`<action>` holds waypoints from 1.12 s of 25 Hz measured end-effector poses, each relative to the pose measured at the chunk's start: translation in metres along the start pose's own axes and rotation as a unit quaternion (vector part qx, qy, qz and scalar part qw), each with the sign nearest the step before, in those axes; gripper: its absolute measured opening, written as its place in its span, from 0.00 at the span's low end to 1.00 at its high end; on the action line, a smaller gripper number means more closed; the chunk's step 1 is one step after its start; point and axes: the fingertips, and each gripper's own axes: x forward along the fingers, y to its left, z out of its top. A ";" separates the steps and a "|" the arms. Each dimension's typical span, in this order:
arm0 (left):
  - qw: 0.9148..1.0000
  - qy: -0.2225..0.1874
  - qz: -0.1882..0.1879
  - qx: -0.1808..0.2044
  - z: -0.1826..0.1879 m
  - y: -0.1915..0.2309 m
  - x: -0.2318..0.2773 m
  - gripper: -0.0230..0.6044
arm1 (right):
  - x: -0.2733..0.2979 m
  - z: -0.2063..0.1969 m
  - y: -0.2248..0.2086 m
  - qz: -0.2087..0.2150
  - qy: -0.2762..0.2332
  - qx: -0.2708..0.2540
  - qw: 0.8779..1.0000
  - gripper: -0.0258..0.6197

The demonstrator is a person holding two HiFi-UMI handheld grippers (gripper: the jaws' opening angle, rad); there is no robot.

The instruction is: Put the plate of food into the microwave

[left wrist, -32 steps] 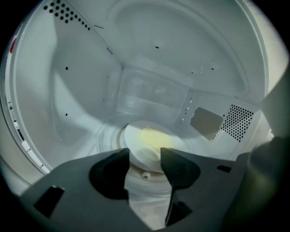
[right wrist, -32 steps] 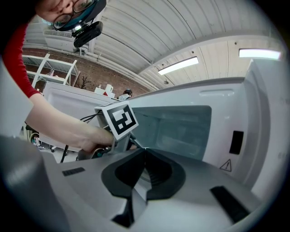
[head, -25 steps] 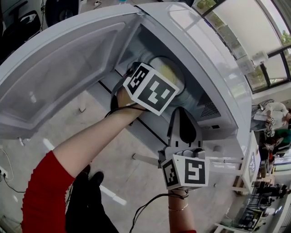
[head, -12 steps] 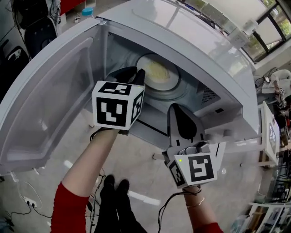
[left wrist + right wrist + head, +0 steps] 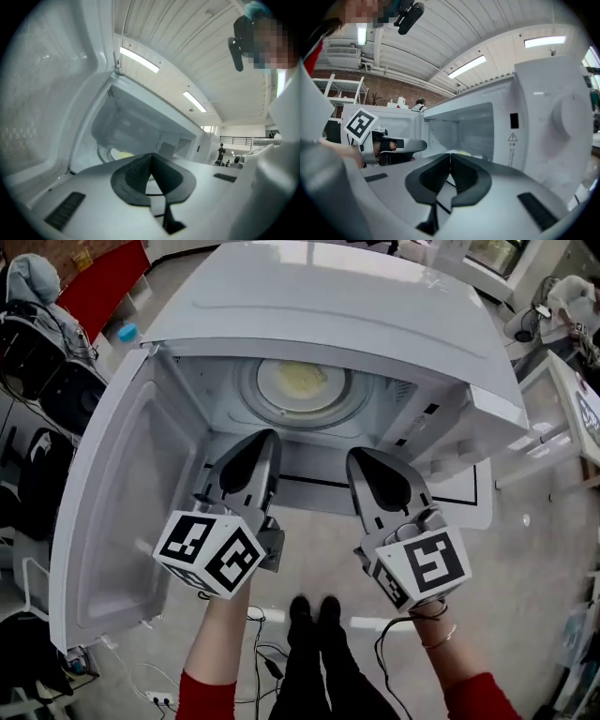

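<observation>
The white plate of yellowish food [image 5: 302, 382] rests on the turntable inside the open microwave [image 5: 328, 296]; it also shows in the left gripper view as a plate rim [image 5: 117, 153]. Both grippers hang outside, in front of the cavity opening and apart from the plate. My left gripper [image 5: 266, 437] is shut with nothing between its jaws, as its own view confirms [image 5: 151, 157]. The right gripper [image 5: 362, 455] sits beside it, also shut and empty [image 5: 450, 155]. The microwave door [image 5: 122, 512] swings wide to the left.
Black chairs [image 5: 37, 343] stand at the far left behind the door. A white table [image 5: 572, 418] is at the right. The person's feet [image 5: 314, 610] and cables [image 5: 262, 662] are on the floor below the grippers.
My left gripper has drawn back out of the microwave cavity and its jaws have closed empty. The plate stays on the turntable. The right gripper has held its place in front.
</observation>
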 end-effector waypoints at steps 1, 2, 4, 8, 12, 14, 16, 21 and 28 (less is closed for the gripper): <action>1.000 0.003 -0.004 0.003 0.001 -0.008 -0.009 0.05 | -0.008 0.001 0.001 -0.002 0.004 0.013 1.000 0.06; 1.000 0.006 -0.009 0.002 0.002 -0.016 -0.017 0.05 | -0.016 0.001 0.002 -0.003 0.008 0.024 1.000 0.06; 1.000 0.011 -0.016 -0.009 0.004 -0.032 -0.035 0.05 | -0.033 0.002 0.008 -0.001 0.019 0.041 0.999 0.06; 0.999 0.017 -0.026 -0.016 0.014 -0.062 -0.067 0.05 | -0.068 0.006 0.025 -0.003 0.040 0.057 0.998 0.06; 0.998 0.041 -0.036 -0.027 0.017 -0.085 -0.094 0.05 | -0.096 0.018 0.040 -0.015 0.030 0.076 0.997 0.06; 0.998 0.053 -0.037 -0.025 0.011 -0.092 -0.102 0.05 | -0.108 0.013 0.043 -0.018 0.036 0.080 0.996 0.06; 0.997 0.066 -0.039 -0.018 0.000 -0.102 -0.106 0.05 | -0.121 0.007 0.042 -0.023 0.040 0.079 0.996 0.06; 0.996 0.089 -0.032 -0.004 -0.017 -0.125 -0.116 0.05 | -0.149 0.001 0.041 -0.032 0.048 0.089 0.994 0.06; 0.995 0.083 -0.012 0.051 -0.017 -0.142 -0.129 0.05 | -0.172 0.002 0.043 -0.036 0.030 0.073 0.996 0.06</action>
